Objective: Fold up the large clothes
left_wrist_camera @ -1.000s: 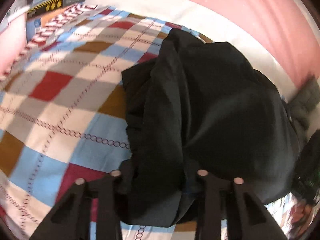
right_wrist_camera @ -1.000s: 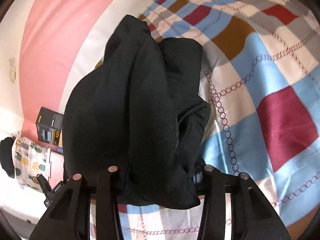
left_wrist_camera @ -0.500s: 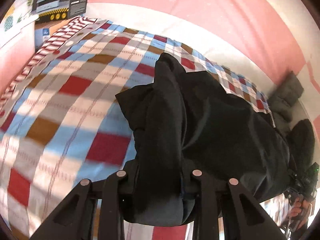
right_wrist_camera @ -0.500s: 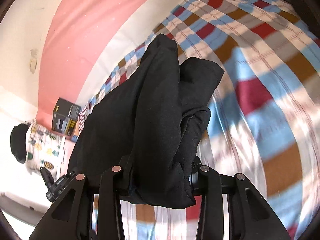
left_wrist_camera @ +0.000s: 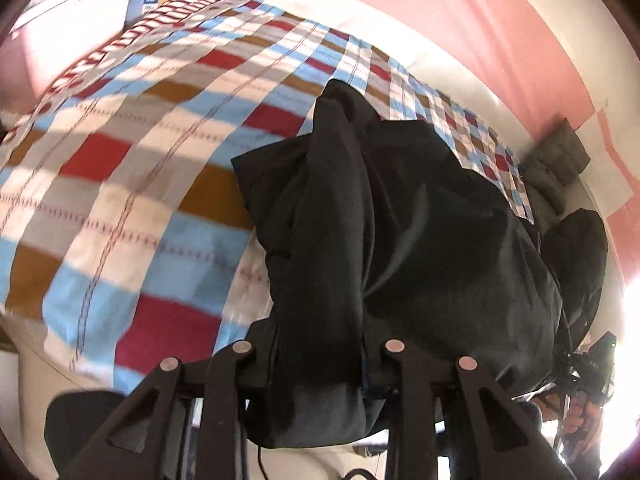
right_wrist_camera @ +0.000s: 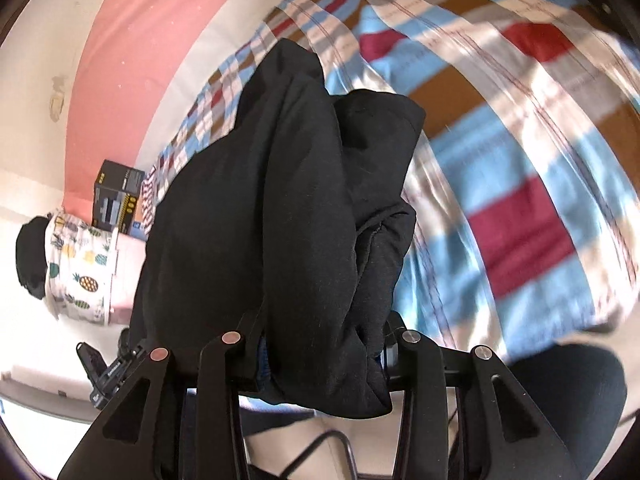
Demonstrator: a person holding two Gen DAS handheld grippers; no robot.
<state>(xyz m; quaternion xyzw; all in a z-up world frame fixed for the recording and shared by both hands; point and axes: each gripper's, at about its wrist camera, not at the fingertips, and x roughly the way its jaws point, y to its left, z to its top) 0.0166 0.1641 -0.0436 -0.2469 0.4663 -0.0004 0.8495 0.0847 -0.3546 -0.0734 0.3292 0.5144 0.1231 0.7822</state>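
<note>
A large black garment (left_wrist_camera: 400, 240) hangs bunched in thick folds above a checked bedspread (left_wrist_camera: 132, 168). My left gripper (left_wrist_camera: 320, 364) is shut on one bundled end of it, cloth spilling out below the jaws. In the right wrist view the same black garment (right_wrist_camera: 280, 208) drapes forward over the checked bedspread (right_wrist_camera: 520, 184), and my right gripper (right_wrist_camera: 320, 344) is shut on its other bunched end. The cloth between the two grips sags in heavy folds. The far end of the garment is hidden behind its own bulk.
A pink and white wall (left_wrist_camera: 460, 12) runs behind the bed. A dark printed box (right_wrist_camera: 120, 196) and a pineapple-print cloth (right_wrist_camera: 80, 264) lie at the bed's end. Grey folded fabric (left_wrist_camera: 560, 160) sits by the wall. A dark chair seat (right_wrist_camera: 568, 384) shows below the bed's edge.
Both grippers have pulled back across the bed with the garment still gripped; the bed's near edge, floor and a chair have come into view below them.
</note>
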